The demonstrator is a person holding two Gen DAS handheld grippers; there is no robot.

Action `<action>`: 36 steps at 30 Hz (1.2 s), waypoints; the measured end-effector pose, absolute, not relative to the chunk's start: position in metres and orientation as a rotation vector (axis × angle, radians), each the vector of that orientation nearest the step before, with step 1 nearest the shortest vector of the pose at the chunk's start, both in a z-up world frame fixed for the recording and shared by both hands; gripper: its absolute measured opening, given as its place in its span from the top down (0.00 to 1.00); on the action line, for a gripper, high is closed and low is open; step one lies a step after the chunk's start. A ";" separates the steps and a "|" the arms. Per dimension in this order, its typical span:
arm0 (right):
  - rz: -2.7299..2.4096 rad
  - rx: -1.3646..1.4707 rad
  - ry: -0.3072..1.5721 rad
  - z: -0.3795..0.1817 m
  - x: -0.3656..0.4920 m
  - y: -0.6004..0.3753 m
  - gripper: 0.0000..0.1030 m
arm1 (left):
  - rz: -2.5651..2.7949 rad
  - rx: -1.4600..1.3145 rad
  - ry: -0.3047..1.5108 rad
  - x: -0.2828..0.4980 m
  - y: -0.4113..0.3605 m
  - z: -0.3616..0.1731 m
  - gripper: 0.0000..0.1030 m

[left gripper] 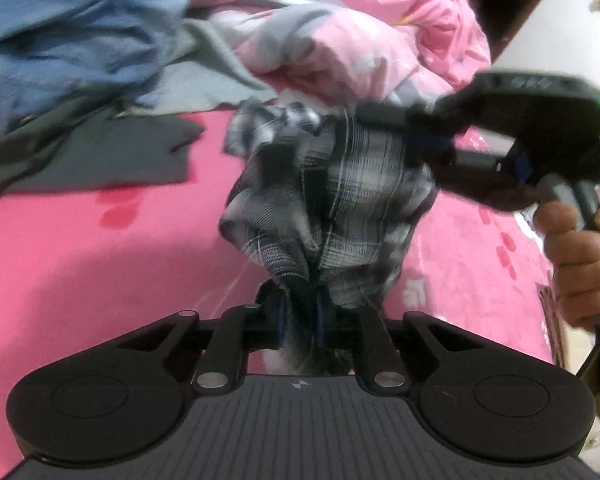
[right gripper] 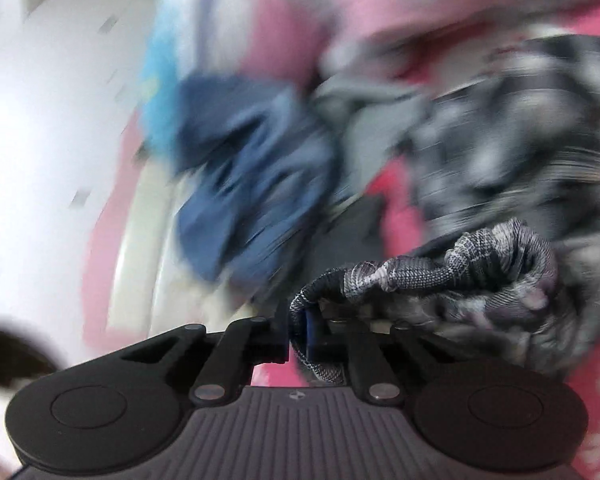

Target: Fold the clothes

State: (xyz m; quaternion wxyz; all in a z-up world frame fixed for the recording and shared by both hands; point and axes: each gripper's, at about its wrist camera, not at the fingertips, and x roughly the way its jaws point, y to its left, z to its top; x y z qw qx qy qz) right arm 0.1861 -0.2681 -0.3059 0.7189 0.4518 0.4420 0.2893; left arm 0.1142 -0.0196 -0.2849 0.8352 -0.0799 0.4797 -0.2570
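Both the left gripper and right gripper are clamped on the plaid shirt, suspending it between them, likely to spread it.

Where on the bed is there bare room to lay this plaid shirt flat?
The pink bedsheet is bare below the dark grey garment and left of the plaid shirt that both grippers hold. It is crowded farther back: blue denim, a grey garment and a pink quilt.
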 end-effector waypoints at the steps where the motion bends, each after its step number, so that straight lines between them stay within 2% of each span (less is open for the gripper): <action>1: 0.706 0.961 0.990 -0.299 0.186 -0.253 0.92 | -0.537 -0.175 1.028 0.109 -0.010 -0.283 0.93; 4: 0.807 0.828 1.056 -0.292 0.194 -0.207 0.92 | -0.512 -0.195 1.079 0.092 0.020 -0.284 0.93; 7: 0.762 0.711 1.164 -0.311 0.214 -0.162 0.89 | -0.466 -0.223 1.147 0.083 0.043 -0.295 0.91; 8: 0.733 0.685 1.199 -0.324 0.222 -0.151 0.87 | -0.458 -0.233 1.155 0.083 0.047 -0.298 0.83; 9: 0.702 0.668 1.236 -0.337 0.230 -0.143 0.85 | -0.451 -0.242 1.164 0.083 0.051 -0.301 0.66; 11: 0.624 0.634 1.311 -0.357 0.244 -0.134 0.77 | -0.441 -0.247 1.165 0.087 0.051 -0.307 0.50; 13: 0.574 0.624 1.337 -0.363 0.251 -0.135 0.76 | -0.449 -0.243 1.142 0.094 0.042 -0.312 0.40; 14: 0.571 0.632 1.327 -0.360 0.249 -0.138 0.70 | -0.453 -0.240 1.131 0.097 0.037 -0.315 0.31; 16: 0.576 0.648 1.285 -0.347 0.240 -0.152 0.53 | -0.453 -0.210 1.114 0.104 0.022 -0.323 0.26; 20: 0.571 0.636 1.152 -0.312 0.215 -0.190 0.53 | -0.442 -0.111 1.081 0.113 -0.002 -0.343 0.27; 22: 0.547 0.579 1.071 -0.297 0.199 -0.208 0.52 | -0.433 -0.053 1.061 0.113 -0.011 -0.350 0.33; 24: 0.514 0.446 1.023 -0.289 0.182 -0.217 0.52 | -0.442 -0.054 1.053 0.116 -0.007 -0.351 0.50; 25: 0.515 0.336 1.005 -0.287 0.171 -0.217 0.52 | -0.446 -0.054 1.049 0.118 -0.005 -0.352 0.54; 27: 0.549 0.133 0.988 -0.291 0.154 -0.207 0.52 | -0.455 -0.055 1.041 0.121 -0.001 -0.354 0.74; 29: 0.601 -0.019 0.989 -0.301 0.138 -0.197 0.52 | -0.464 -0.055 1.034 0.125 0.004 -0.356 0.80; 36: 0.726 -0.432 0.919 -0.339 0.124 -0.151 0.53 | -0.462 -0.081 1.059 0.131 0.019 -0.359 0.82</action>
